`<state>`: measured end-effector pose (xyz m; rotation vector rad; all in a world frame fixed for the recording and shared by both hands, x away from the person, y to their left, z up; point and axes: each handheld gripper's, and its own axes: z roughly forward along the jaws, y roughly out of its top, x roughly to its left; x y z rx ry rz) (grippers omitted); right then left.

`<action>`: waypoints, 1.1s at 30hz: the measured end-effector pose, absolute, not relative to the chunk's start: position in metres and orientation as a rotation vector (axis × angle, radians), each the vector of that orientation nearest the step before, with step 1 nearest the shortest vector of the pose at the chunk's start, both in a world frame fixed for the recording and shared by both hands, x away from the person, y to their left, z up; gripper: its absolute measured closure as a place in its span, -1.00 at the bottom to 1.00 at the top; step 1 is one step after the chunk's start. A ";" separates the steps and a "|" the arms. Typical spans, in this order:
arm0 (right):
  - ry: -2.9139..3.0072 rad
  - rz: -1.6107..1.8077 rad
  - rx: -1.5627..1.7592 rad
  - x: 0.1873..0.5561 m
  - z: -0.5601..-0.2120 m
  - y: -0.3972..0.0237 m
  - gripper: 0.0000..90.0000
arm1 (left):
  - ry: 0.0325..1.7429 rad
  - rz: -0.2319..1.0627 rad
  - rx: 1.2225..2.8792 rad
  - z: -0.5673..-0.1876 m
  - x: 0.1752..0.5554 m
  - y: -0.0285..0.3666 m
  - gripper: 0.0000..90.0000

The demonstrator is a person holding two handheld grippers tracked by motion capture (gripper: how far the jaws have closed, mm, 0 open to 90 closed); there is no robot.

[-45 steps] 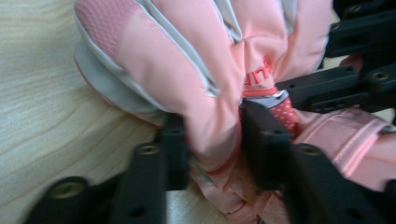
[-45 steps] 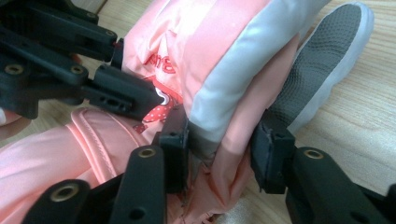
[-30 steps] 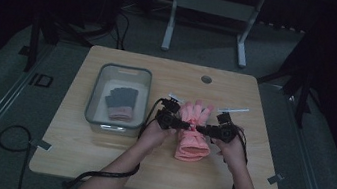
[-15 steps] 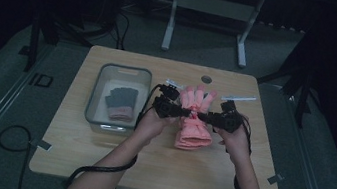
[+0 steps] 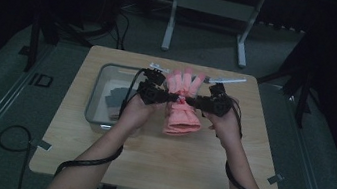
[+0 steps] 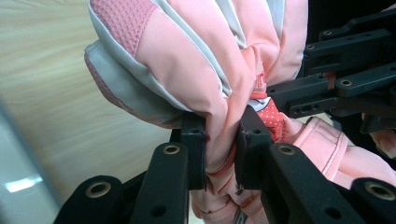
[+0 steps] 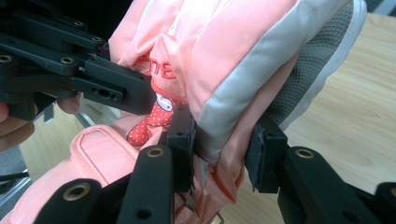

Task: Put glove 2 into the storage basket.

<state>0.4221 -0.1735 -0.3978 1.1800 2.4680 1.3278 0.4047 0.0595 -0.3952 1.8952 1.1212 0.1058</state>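
Note:
A pink padded glove (image 5: pixel 181 115) with white and grey trim hangs above the wooden table (image 5: pixel 157 158), fingers up and cuff down. My left gripper (image 5: pixel 170 96) grips its left side and my right gripper (image 5: pixel 197 101) its right side, at about the palm. In the left gripper view the glove (image 6: pixel 187 56) bunches where the left gripper (image 6: pixel 223 140) is shut on a fold of it. The right gripper (image 7: pixel 223 142) is shut on a thicker fold of the glove (image 7: pixel 233 56) by the grey mesh edge. Each gripper view also shows the other gripper's black jaws against the glove.
A clear plastic bin (image 5: pixel 98 89) stands on the table's left half with dark folded items (image 5: pixel 116 98) inside. A thin white strip (image 5: pixel 229 79) lies near the far edge. Beyond the table stand the legs of a metal frame (image 5: pixel 169 24). Cables trail from both hands over the near edge.
Both hands have risen and moved away from the person, lifting the glove off the table. The glove now hangs upright between the grippers.

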 end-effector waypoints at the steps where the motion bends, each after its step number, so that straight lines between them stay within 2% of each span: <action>1: 2.477 1.334 1.162 0.425 -0.394 -0.164 0.47 | 1.133 0.121 1.883 -0.391 0.404 0.068 0.69; 22: 2.583 1.361 0.998 0.443 -0.373 -0.064 0.47 | 1.268 0.233 1.810 -0.371 0.390 0.161 0.69; 33: 2.678 1.308 0.896 0.461 -0.372 -0.011 0.46 | 1.370 0.269 1.724 -0.380 0.387 0.201 0.69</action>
